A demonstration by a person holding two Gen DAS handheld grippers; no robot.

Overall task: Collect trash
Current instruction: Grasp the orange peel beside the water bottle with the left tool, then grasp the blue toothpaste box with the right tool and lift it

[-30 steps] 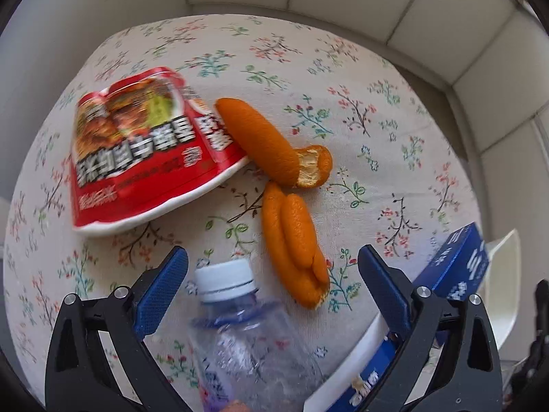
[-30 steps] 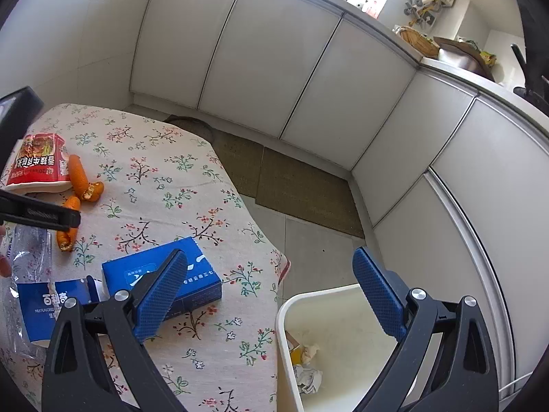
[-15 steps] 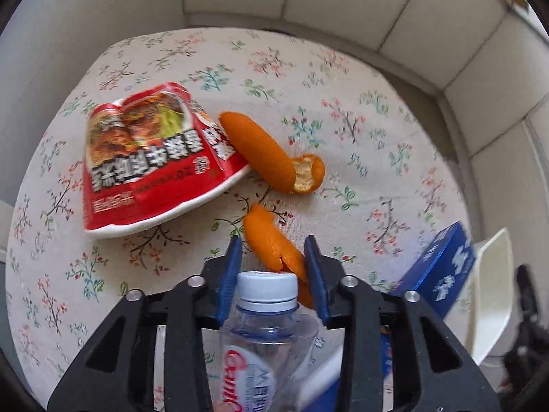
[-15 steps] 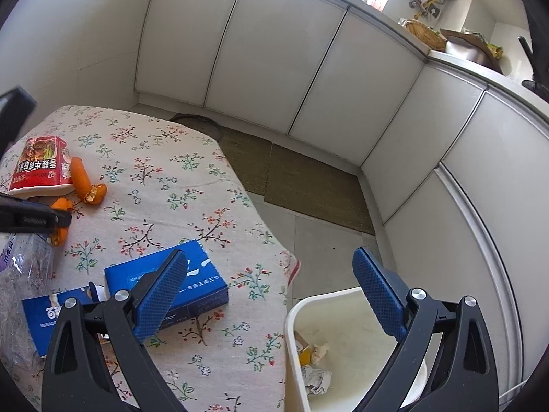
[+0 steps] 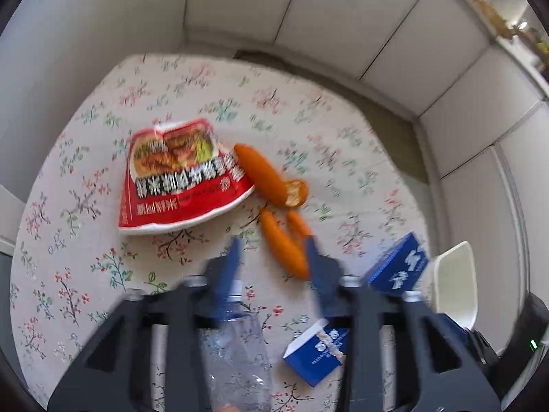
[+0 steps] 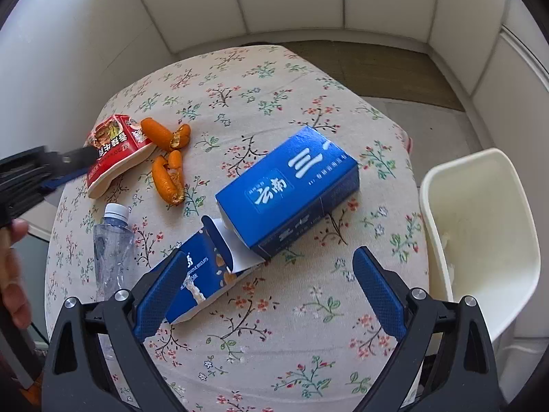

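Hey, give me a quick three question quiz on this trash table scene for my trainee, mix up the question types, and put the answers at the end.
1. True or false: the right claw is open and holds nothing.
2. What lies right beside the red snack wrapper? A) orange peel B) a spoon C) a mug
3. Fill in: the plastic bottle has a ___ cap.

Key: 1 true; 2 A; 3 white.

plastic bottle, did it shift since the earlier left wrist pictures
Yes. The plastic bottle sits lower against the orange peel, its cap below the left gripper, whose jaws have just been opening.
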